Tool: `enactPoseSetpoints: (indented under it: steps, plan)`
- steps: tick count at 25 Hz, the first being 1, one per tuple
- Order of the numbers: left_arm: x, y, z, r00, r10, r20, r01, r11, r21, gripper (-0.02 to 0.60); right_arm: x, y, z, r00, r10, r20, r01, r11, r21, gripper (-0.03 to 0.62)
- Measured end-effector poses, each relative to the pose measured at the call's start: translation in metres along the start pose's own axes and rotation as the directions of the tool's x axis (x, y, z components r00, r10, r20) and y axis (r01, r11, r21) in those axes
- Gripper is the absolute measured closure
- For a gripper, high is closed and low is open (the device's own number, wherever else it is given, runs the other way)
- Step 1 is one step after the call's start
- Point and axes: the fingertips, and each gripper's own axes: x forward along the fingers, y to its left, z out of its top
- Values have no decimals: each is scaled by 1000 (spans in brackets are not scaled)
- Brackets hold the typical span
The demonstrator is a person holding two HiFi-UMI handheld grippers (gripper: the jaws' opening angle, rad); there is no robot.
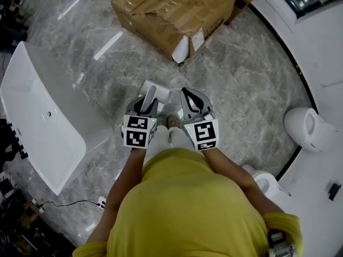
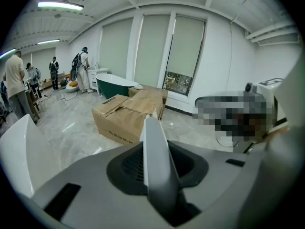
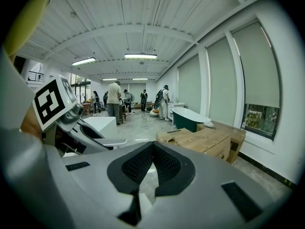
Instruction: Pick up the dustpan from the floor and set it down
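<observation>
The white dustpan (image 1: 158, 92) hangs above the grey marble floor, just ahead of the person's shoes. Its long pale handle (image 2: 157, 161) runs up between the jaws of my left gripper (image 2: 153, 149), which is shut on it. In the head view my left gripper (image 1: 148, 104) points forward and down, with the pan beyond its tips. My right gripper (image 1: 191, 99) is level beside it on the right, close but apart. In the right gripper view its dark pads meet at the tip (image 3: 152, 149) with nothing between them. That view shows the dustpan (image 3: 102, 142) at lower left.
A large torn cardboard box (image 1: 174, 12) lies on the floor ahead. A white bathtub (image 1: 37, 111) stands at the left. White toilets (image 1: 308, 127) sit at the right by a raised white platform (image 1: 321, 47). A cable and power strip (image 1: 99, 201) lie at lower left. People (image 2: 14, 85) stand far off.
</observation>
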Motion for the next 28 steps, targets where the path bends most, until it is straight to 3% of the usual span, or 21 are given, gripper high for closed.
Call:
enactPoseSetpoints:
  steps: [10, 16, 23, 28]
  plan:
    - [-39, -8, 33, 994, 24, 104, -22, 1000, -15, 472, -6, 3, 18, 999, 5, 43, -5, 1000, -6, 582]
    - [-53, -5, 57, 979, 75, 192, -68, 997, -42, 472, -12, -3, 36, 996, -14, 89, 15, 1000, -3, 582]
    - [-65, -18, 84, 962, 75, 262, -83, 996, 21, 472, -18, -10, 43, 994, -32, 108, 31, 999, 13, 582]
    - [-66, -19, 94, 961, 70, 268, -86, 995, 51, 472, -15, -10, 45, 993, -32, 117, 30, 999, 16, 582]
